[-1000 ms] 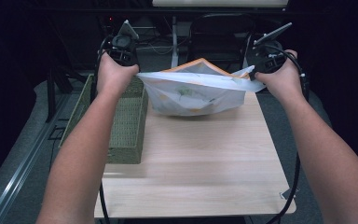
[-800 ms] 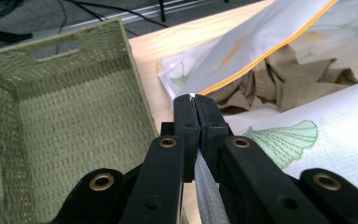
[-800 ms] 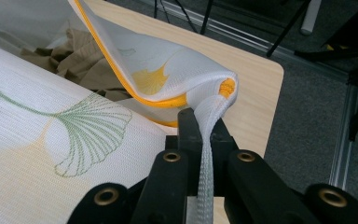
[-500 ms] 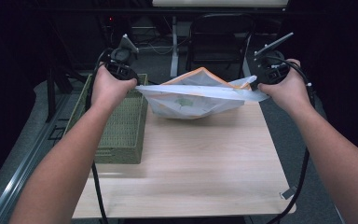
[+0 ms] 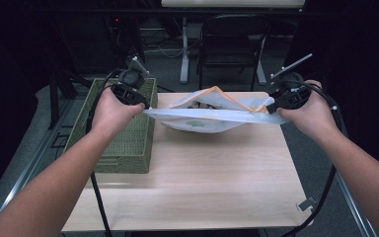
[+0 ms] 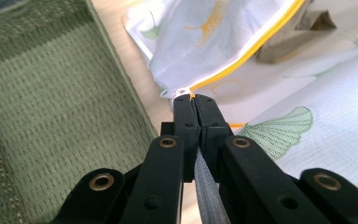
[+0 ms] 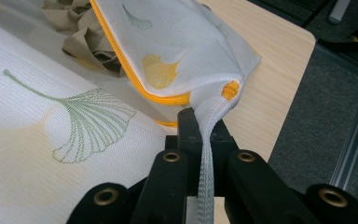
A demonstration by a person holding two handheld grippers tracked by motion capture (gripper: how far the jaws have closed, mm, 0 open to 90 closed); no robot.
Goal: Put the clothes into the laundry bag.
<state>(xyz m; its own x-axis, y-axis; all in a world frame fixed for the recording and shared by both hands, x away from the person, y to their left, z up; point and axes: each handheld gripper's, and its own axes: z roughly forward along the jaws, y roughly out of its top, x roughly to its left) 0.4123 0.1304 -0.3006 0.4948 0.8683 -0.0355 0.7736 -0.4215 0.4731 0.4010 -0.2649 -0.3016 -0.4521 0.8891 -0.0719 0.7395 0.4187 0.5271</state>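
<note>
- The crumpled brown cloth (image 7: 86,35) inside the white mesh bag (image 5: 212,116) is largely covered by the bag's printed upper layer in the right gripper view; in the high view it is too small to be made out.
- The jaw tips of the left gripper (image 5: 145,106) are too small to be resolved in the high view.
- The strap (image 7: 205,154) clamped by the right gripper (image 7: 200,122) is cut off at the bottom edge of the right gripper view.
- The green woven basket (image 6: 51,121) is cut off by the left and top edges of the left gripper view; its interior is partly hidden in the high view by the person's left hand (image 5: 109,111).
- Both forearms are cut off by the bottom edge of the high view.
- The table's (image 5: 202,177) far edge is partly hidden behind the bag.
</note>
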